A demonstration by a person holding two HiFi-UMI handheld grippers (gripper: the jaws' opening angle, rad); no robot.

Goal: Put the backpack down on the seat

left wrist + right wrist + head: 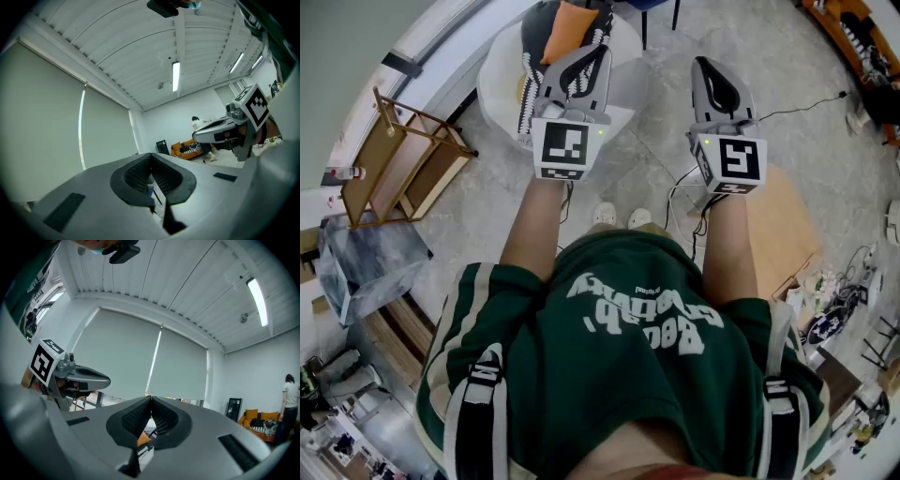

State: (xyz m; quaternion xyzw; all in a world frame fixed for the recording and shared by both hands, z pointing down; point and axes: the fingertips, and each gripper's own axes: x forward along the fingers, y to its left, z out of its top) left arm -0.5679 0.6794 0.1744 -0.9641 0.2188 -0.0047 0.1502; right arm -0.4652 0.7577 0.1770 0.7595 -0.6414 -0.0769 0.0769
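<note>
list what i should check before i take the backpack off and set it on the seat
1. Left hand-held gripper free: ok, jaws shut, empty.
2. Right hand-held gripper free: ok, jaws shut, empty.
3. Black-and-white shoulder straps in place: ok, on both shoulders.
4. Round white seat free: not ok, orange cushion and dark padded thing lie on it.
5. Grey floor ahead: not ok, loose cables by the feet.
6. Backpack body: cannot tell, out of view.

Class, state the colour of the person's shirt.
The shirt is dark green with white lettering; the head view shows it best.
</note>
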